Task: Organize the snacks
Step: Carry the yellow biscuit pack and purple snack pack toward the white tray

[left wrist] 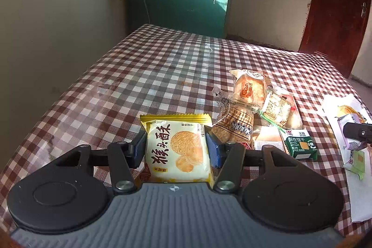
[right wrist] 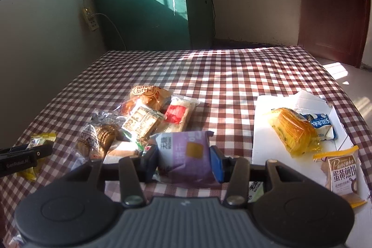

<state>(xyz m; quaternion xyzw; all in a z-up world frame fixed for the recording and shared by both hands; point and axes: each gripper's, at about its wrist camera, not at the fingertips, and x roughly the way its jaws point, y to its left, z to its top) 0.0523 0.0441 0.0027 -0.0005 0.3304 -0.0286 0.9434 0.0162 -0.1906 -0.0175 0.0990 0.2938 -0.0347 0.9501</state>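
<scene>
My left gripper (left wrist: 177, 146) is shut on a yellow-and-white biscuit packet (left wrist: 177, 150), held over the checked tablecloth (left wrist: 139, 75) left of the snack pile (left wrist: 253, 106). My right gripper (right wrist: 184, 160) is shut on a purple biscuit packet (right wrist: 186, 155) between the pile (right wrist: 144, 117) and a white paper sheet (right wrist: 262, 131). The left gripper also shows at the left edge of the right wrist view (right wrist: 23, 157), with the yellow packet (right wrist: 38, 139) in it. The right gripper tip shows at the right edge of the left wrist view (left wrist: 358, 132).
On the white sheet lie a yellow cake packet (right wrist: 293, 130), a blue-and-white packet (right wrist: 323, 125) and a Pancake packet (right wrist: 341, 172). A green biscuit packet (left wrist: 301, 144) lies at the pile's near side. A wall stands left, a green door (right wrist: 144, 3) behind, a brown door (right wrist: 334, 3) right.
</scene>
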